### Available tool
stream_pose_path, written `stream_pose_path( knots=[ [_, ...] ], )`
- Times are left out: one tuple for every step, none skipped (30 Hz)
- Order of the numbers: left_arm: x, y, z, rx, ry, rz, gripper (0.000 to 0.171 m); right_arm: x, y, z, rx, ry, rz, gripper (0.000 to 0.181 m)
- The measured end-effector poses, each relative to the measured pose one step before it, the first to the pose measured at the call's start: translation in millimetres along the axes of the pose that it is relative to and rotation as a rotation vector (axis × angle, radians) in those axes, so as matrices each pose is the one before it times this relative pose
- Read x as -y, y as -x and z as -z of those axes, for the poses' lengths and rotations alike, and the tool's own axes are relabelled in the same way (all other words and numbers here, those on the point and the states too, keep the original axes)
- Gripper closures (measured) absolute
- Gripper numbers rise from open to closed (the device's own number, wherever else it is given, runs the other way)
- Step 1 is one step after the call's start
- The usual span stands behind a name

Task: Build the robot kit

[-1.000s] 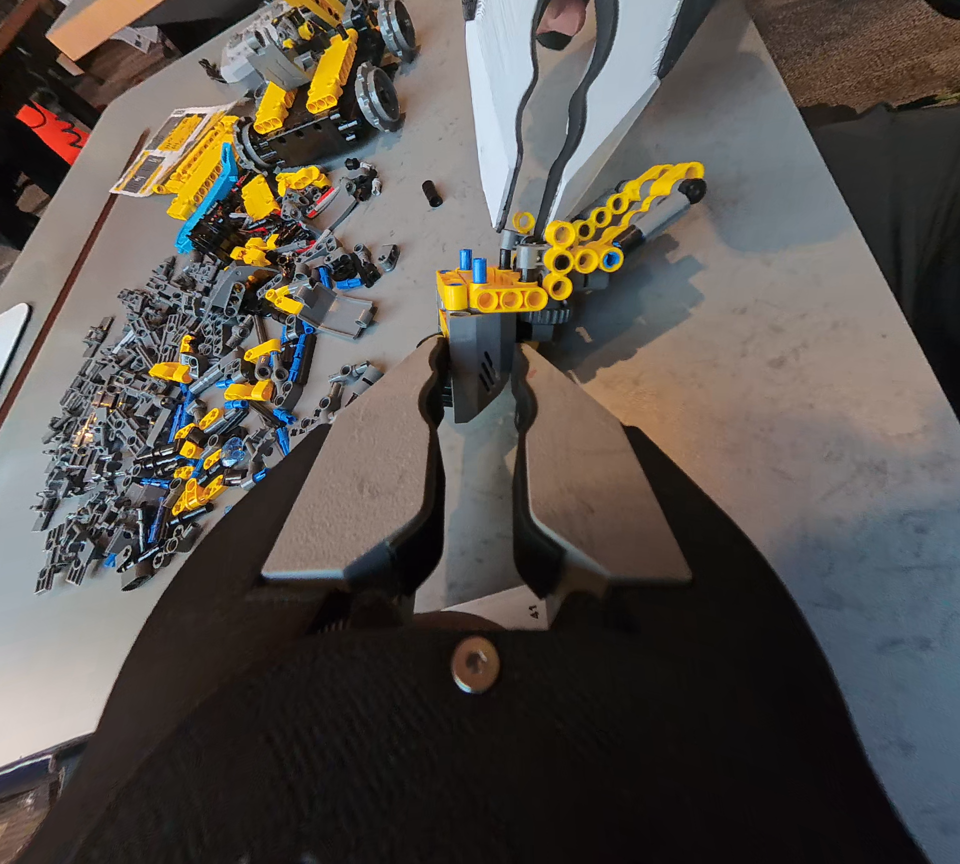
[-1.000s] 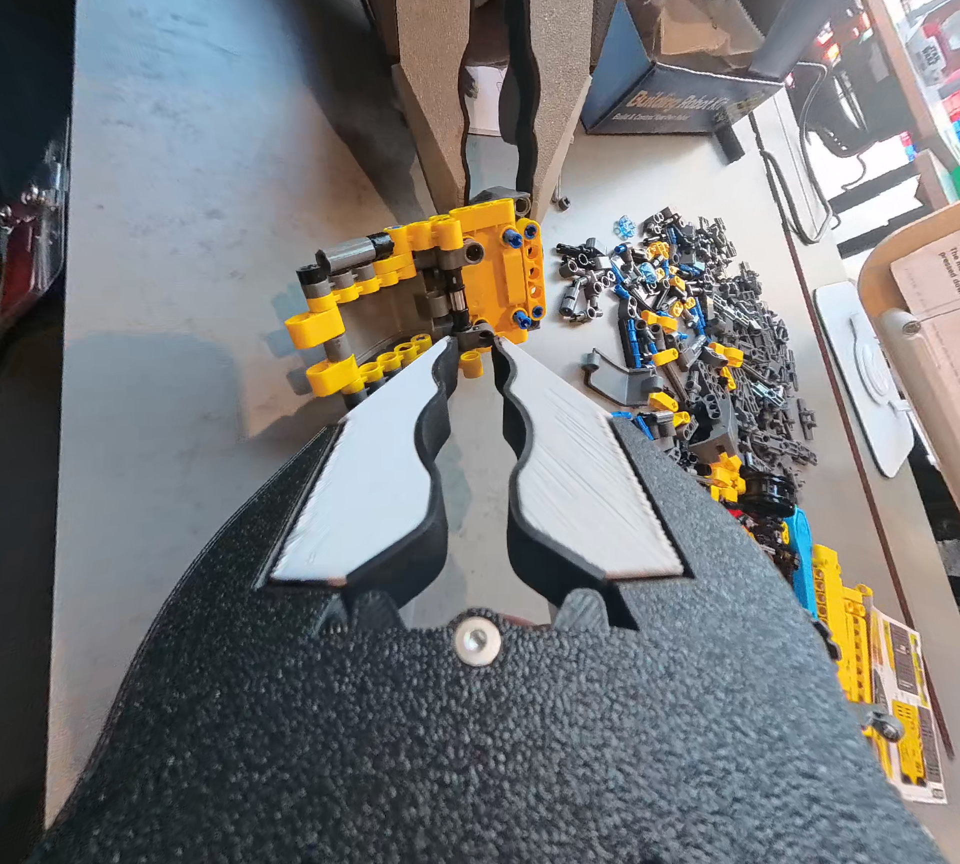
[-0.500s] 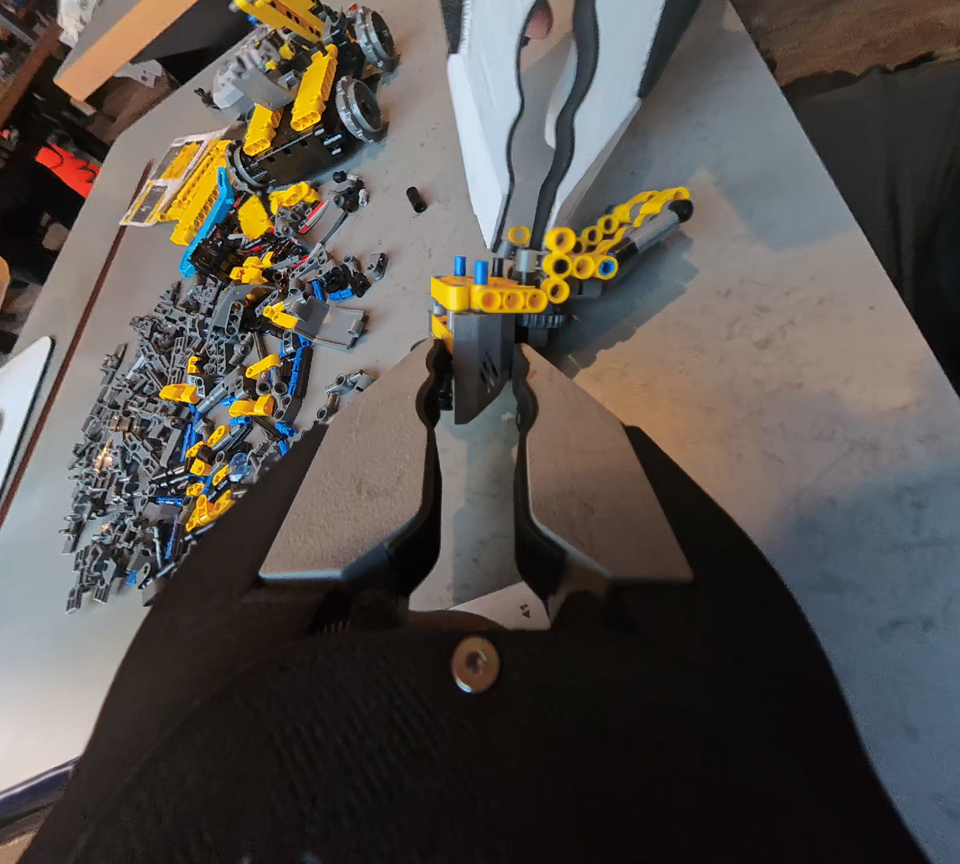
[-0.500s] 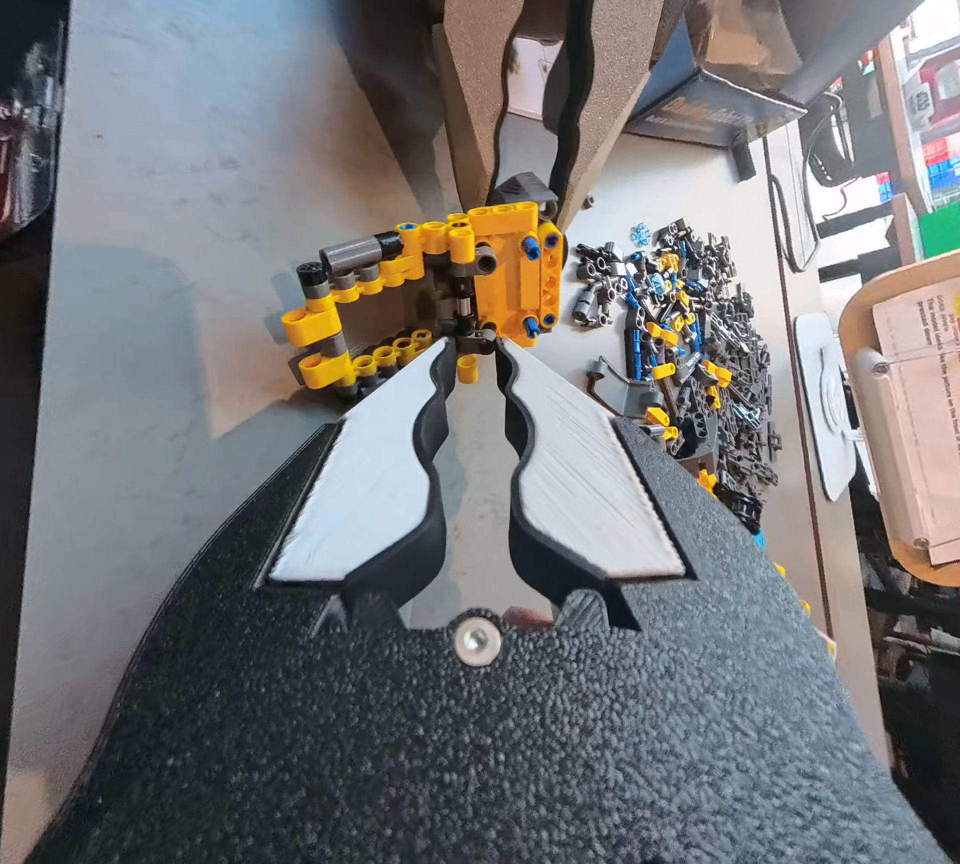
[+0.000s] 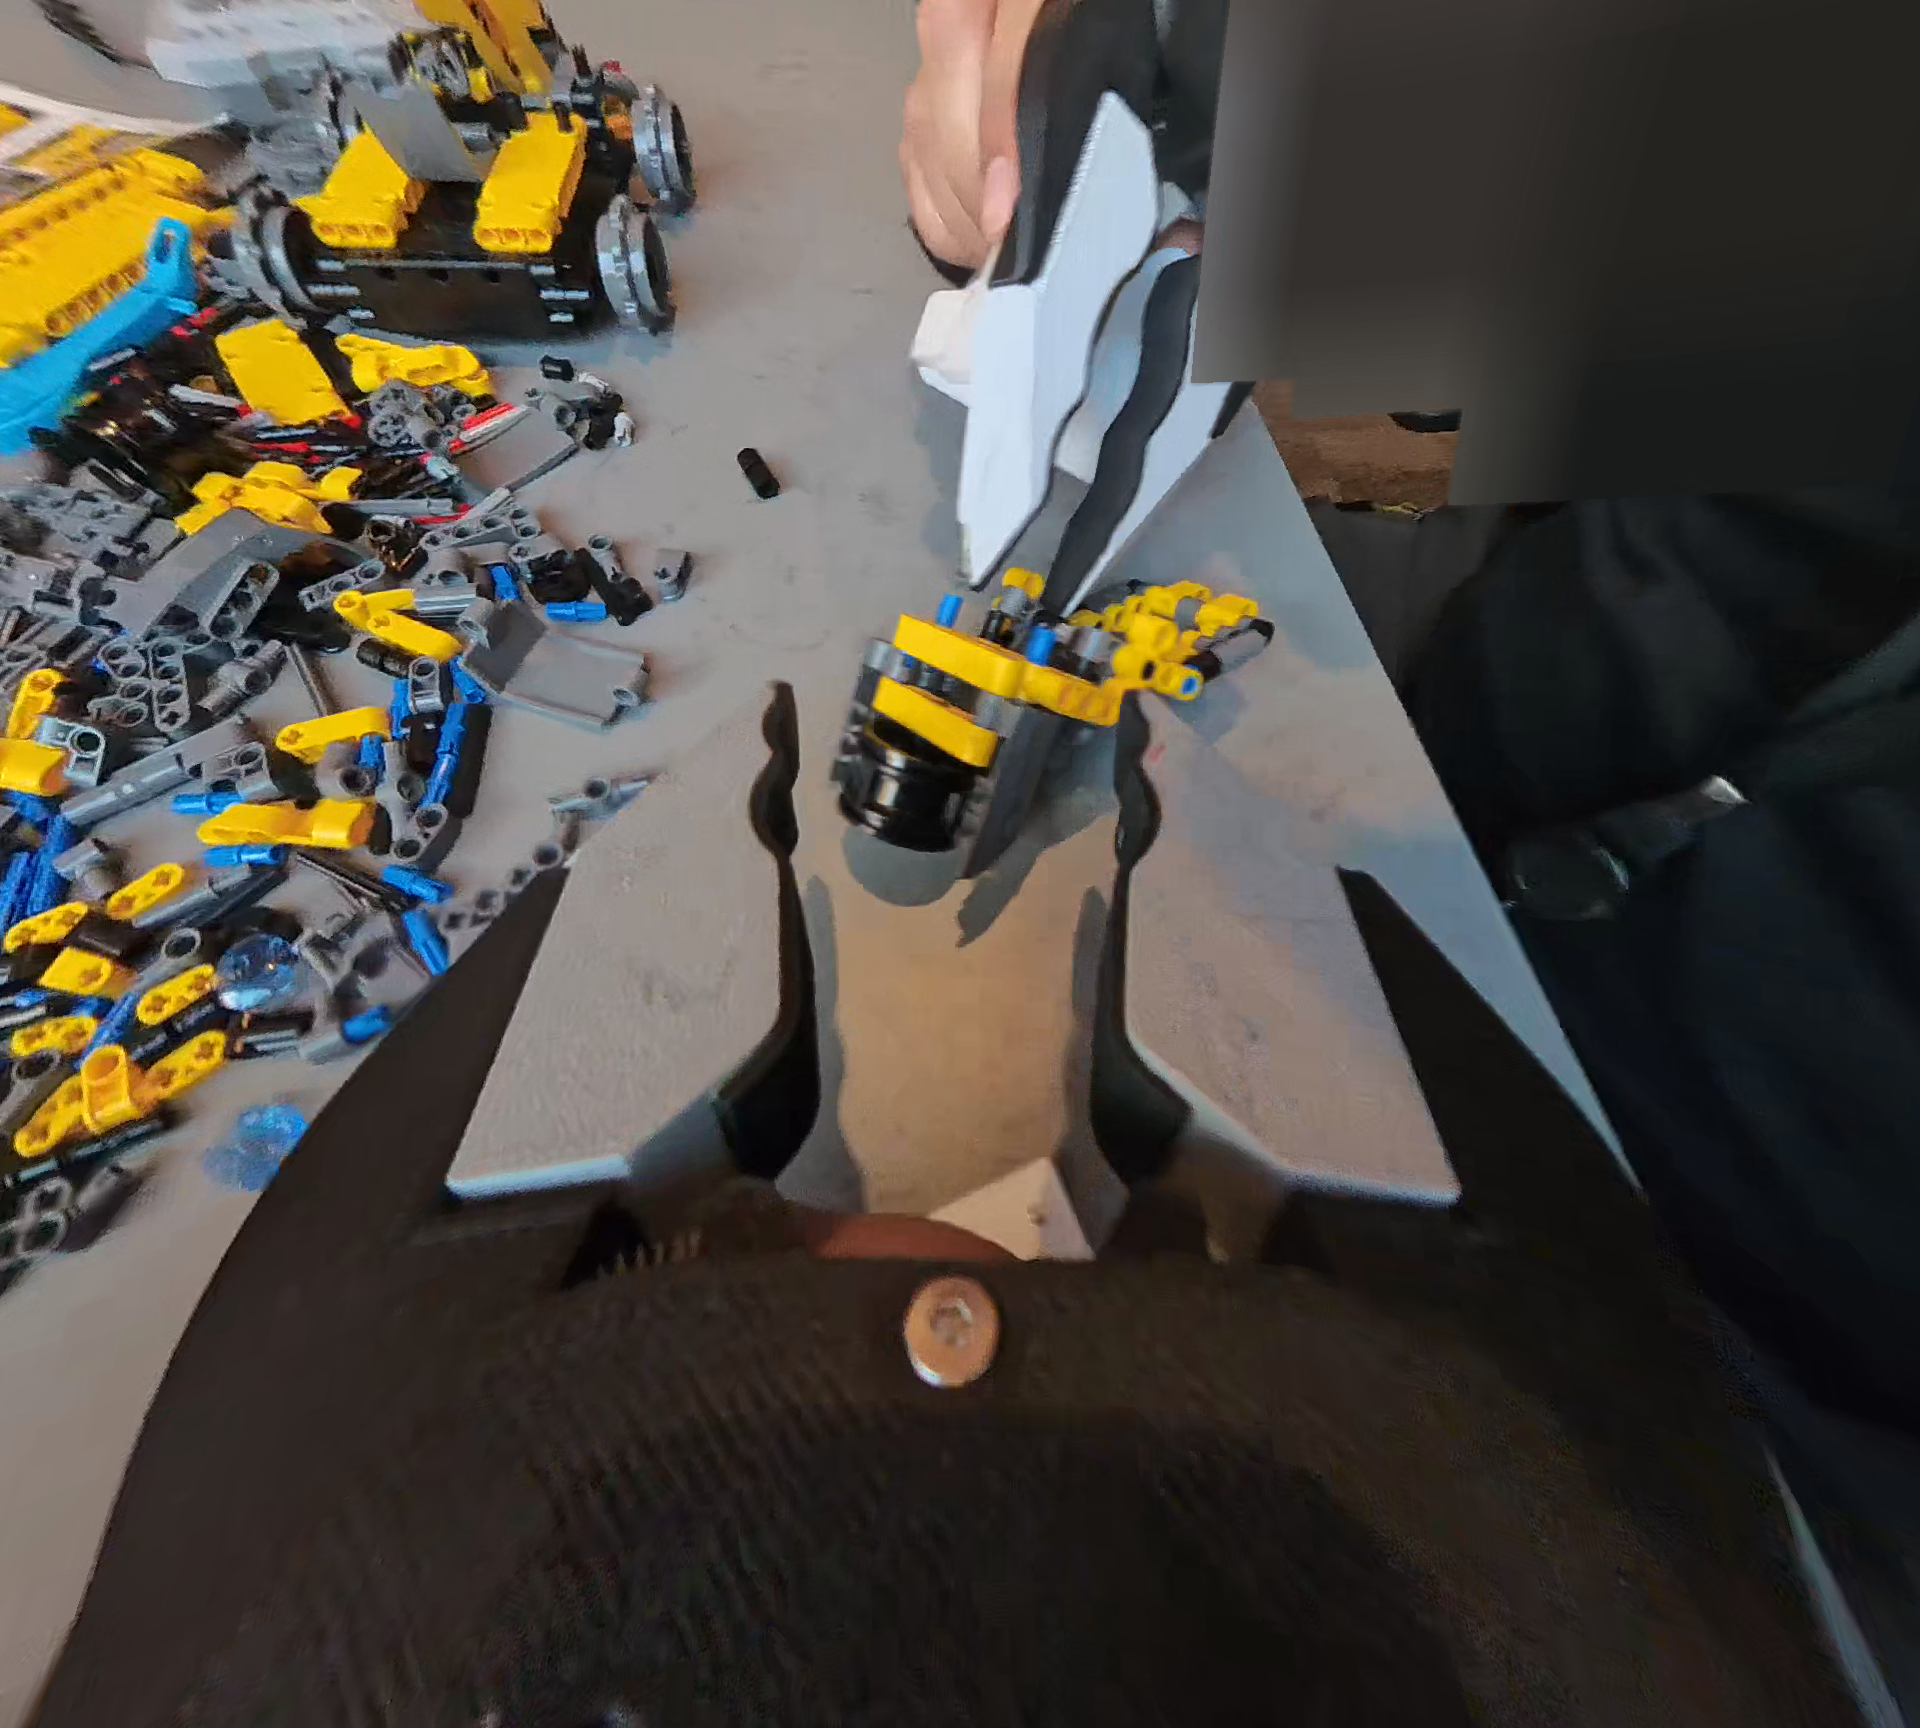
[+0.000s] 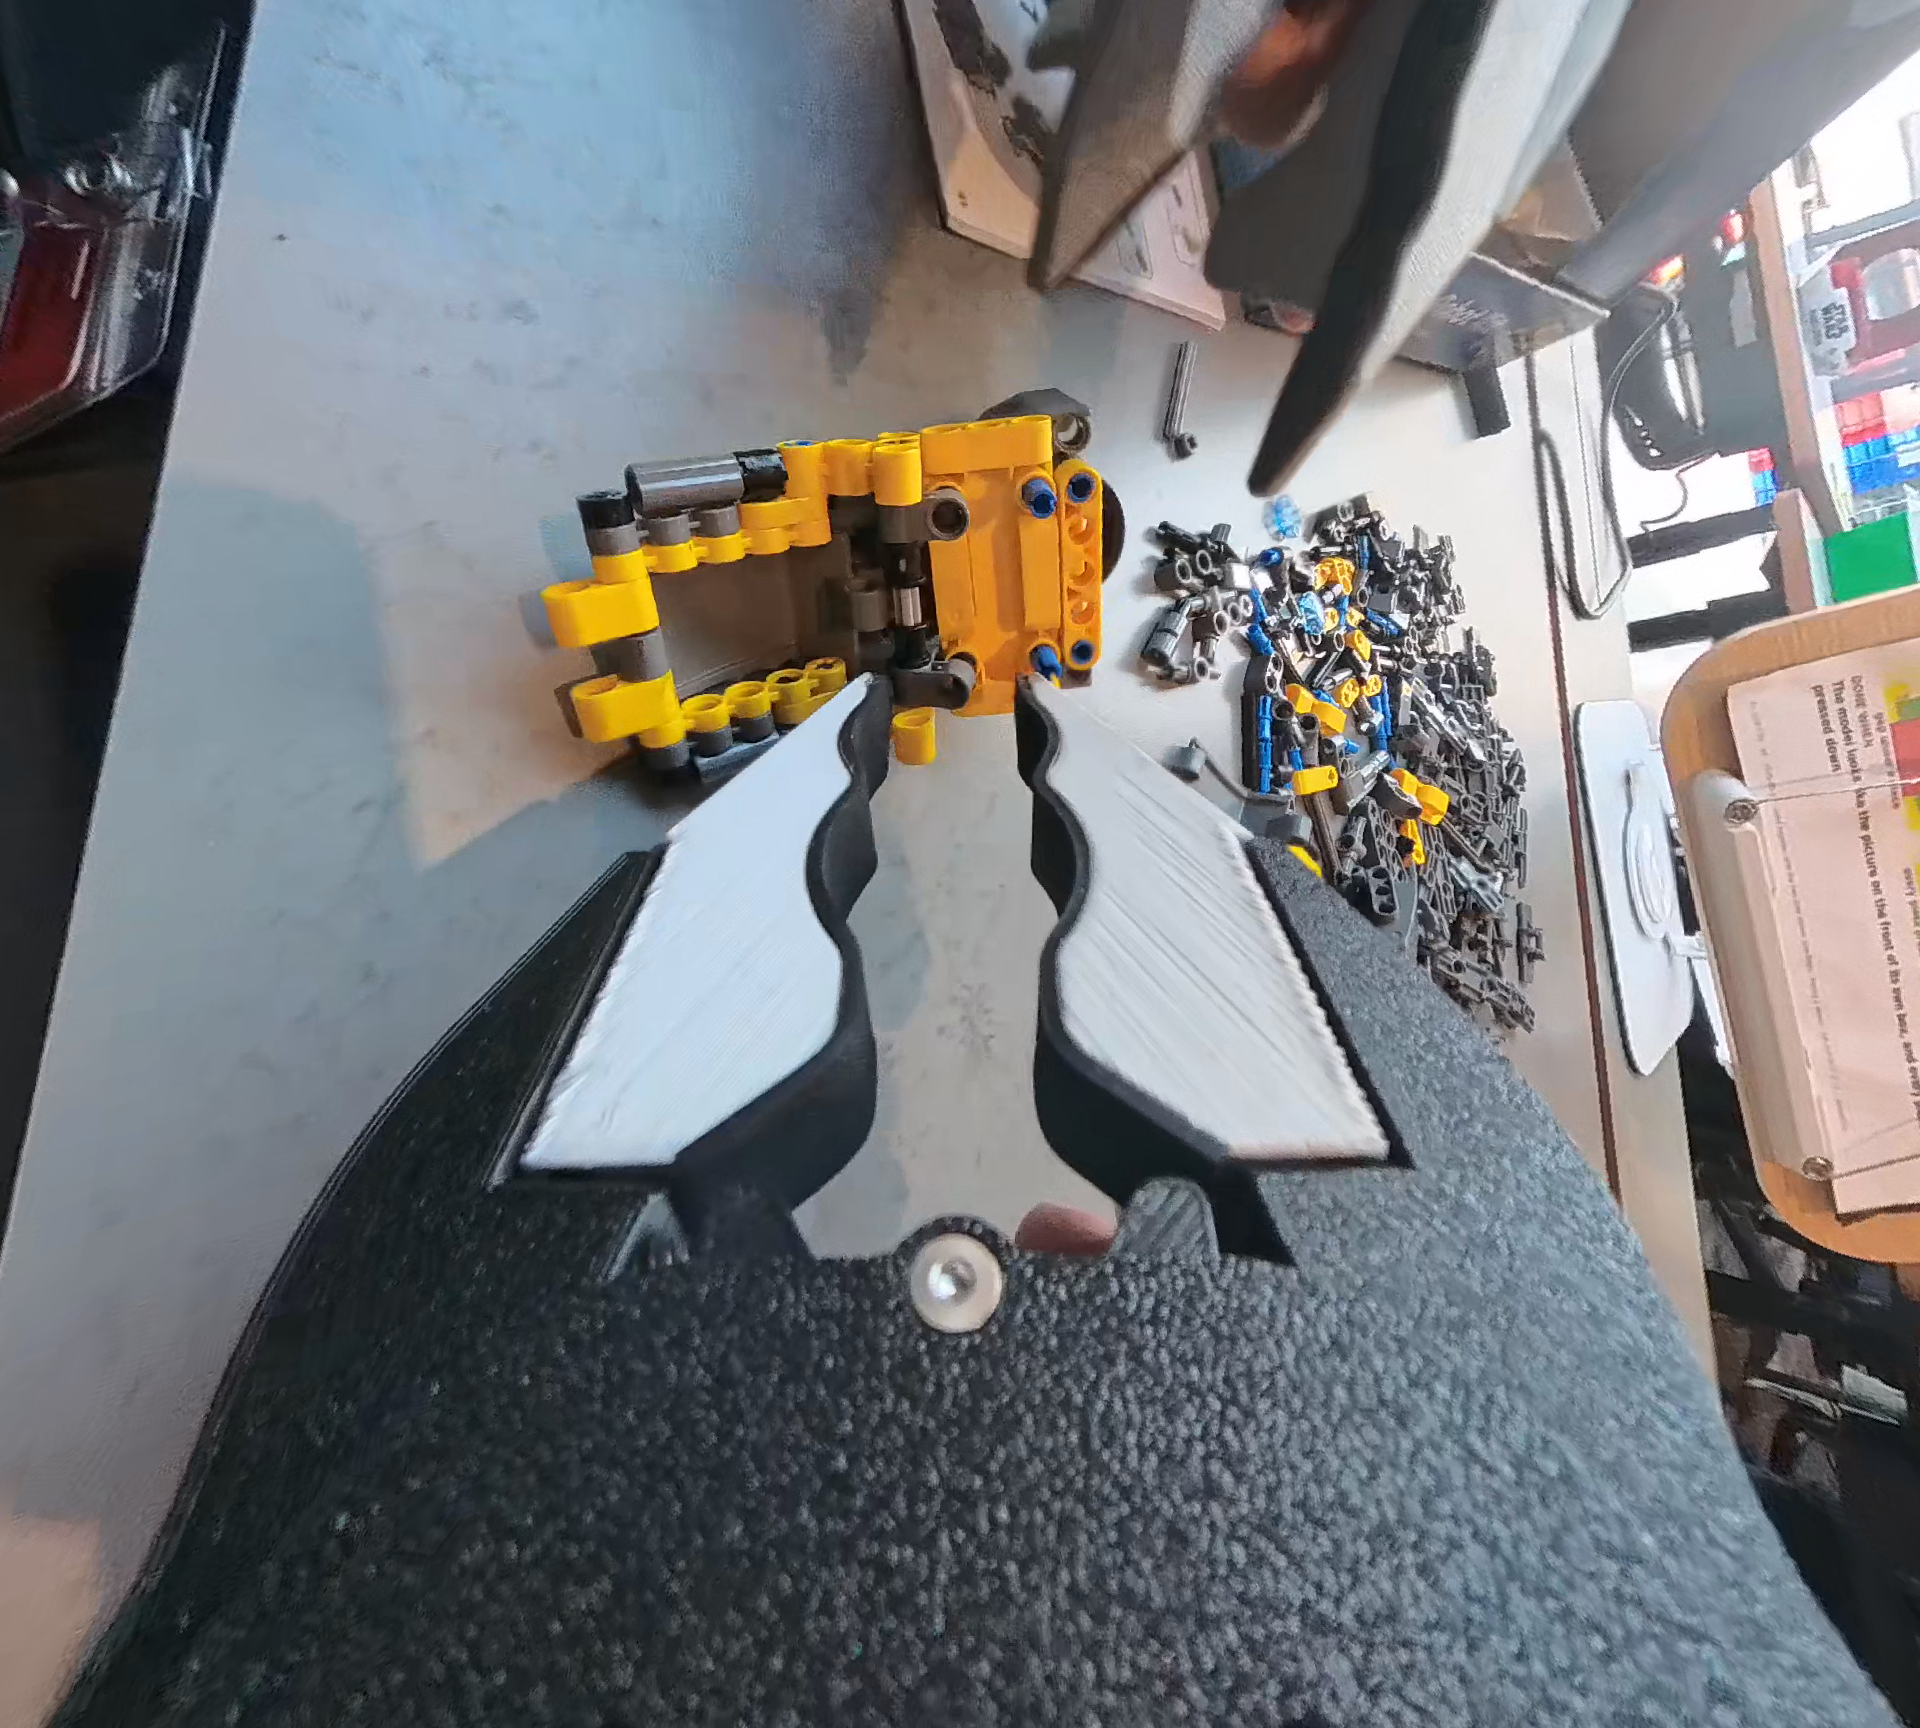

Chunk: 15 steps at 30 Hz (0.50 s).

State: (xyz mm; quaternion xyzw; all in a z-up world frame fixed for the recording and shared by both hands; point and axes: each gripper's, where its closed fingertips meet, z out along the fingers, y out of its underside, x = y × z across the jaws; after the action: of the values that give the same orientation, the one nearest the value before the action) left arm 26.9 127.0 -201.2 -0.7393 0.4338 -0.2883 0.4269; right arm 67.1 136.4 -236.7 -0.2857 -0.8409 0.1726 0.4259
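Shows the left gripper (image 5: 951, 743) at the centre of the left wrist view, with jaws spread wide and clamped on nothing. Frames between its grey fingers (image 5: 665, 951) a yellow-and-grey brick assembly (image 5: 997, 691) lying on the grey table (image 5: 831, 224), tilted, with a black round part at its near end. Touches it nowhere that can be made out.

In the right wrist view, finds that same gripper (image 6: 1262, 473) blurred at upper right, lifted clear of the assembly (image 6: 935, 577) and above a printed booklet (image 6: 966, 68).

Places the right gripper (image 6: 945, 702) at centre frame, white-faced, with jaws a little apart and tips right against the near edge of the assembly. Leaves a small yellow connector (image 6: 914, 733) loose in the gap, not pinched. Seen from the left wrist view, comes down from above in a person's hand (image 5: 956, 120), the right gripper (image 5: 1023, 577) with its tips at the far side of the assembly.

Spreads a pile of loose grey, blue and yellow parts (image 5: 260, 743) over the left half of the left wrist view, right of centre in the other view (image 6: 1351, 691). Sets a half-built wheeled vehicle (image 5: 468, 203) at upper left. Leaves a lone black pin (image 5: 758, 473) between pile and white gripper.
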Motion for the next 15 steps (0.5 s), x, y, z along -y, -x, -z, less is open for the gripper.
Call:
stream_pose_path(
  knots=[
    [0.93, 5.83, -3.45, -0.0226, 0.02170, 0.0173, 0.112, -1.82, -0.44, 1.36, 0.0069, 0.0015, -0.0180, 0.157],
    [2.06, 2.54, -3.28, -0.0411, 0.01299, 0.0288, 0.111, -1.61, -0.59, 1.95, 0.0083, -0.0013, -0.0347, 0.155],
    [2.47, -1.06, -2.64, -0.0568, 0.00626, 0.0331, 0.111, -1.14, -0.90, 3.02, 0.0058, -0.0020, -0.0421, 0.150],
    [0.71, -1.15, -2.38, -0.0475, 0.01430, 0.0208, 0.112, -0.40, -1.16, 4.41, 0.0005, -0.0078, -0.0477, 0.146],
    [-1.19, 1.83, -2.10, -0.0182, 0.02151, 0.0016, 0.112, -0.08, -0.33, 5.00, 0.0032, -0.0139, -0.0565, 0.146],
    [-2.58, 3.77, -2.27, 0.0017, 0.02389, -0.0143, 0.111, -2.70, -0.26, 4.74, 0.0044, -0.0031, -0.0676, 0.149],
    [-2.75, 3.98, -2.56, 0.0068, 0.02366, -0.0188, 0.109, -5.96, -2.12, 3.84, -0.0054, 0.0135, -0.0762, 0.152],
    [-2.79, 3.91, -2.61, 0.0036, 0.02604, -0.0125, 0.104, -5.95, -1.30, 3.09, 0.0002, 0.0125, -0.0874, 0.154],
    [-1.32, 2.13, -2.26, -0.0090, 0.02051, -0.0030, 0.095, -3.73, 1.07, 2.07, 0.0169, 0.0030, -0.1026, 0.159],
    [-0.28, 0.81, -1.48, -0.0185, 0.01461, -0.0035, 0.092, -1.08, 2.45, 1.12, 0.0229, -0.0071, -0.1056, 0.164],
    [0.03, -0.42, -0.98, -0.0229, 0.01181, -0.0092, 0.092, 2.52, 3.63, 0.58, 0.0238, -0.0253, -0.0983, 0.164],
    [-0.15, -1.21, -0.69, -0.0231, 0.01025, -0.0117, 0.090, 4.87, 5.14, 0.26, 0.0264, -0.0375, -0.0804, 0.164],
    [-0.33, -1.16, -0.47, -0.0203, 0.00898, -0.0072, 0.086, 4.24, 2.54, -0.05, 0.0057, -0.0310, -0.0622, 0.166],
    [-0.65, -1.74, -0.05, -0.0237, 0.00823, 0.0018, 0.081, 2.84, 1.60, -0.44, -0.0024, -0.0206, -0.0464, 0.167],
    [-1.85, -2.99, -0.12, -0.0299, 0.01039, 0.0087, 0.076, 2.82, 2.04, -0.72, -0.0003, -0.0170, -0.0273, 0.167]
  ],
)
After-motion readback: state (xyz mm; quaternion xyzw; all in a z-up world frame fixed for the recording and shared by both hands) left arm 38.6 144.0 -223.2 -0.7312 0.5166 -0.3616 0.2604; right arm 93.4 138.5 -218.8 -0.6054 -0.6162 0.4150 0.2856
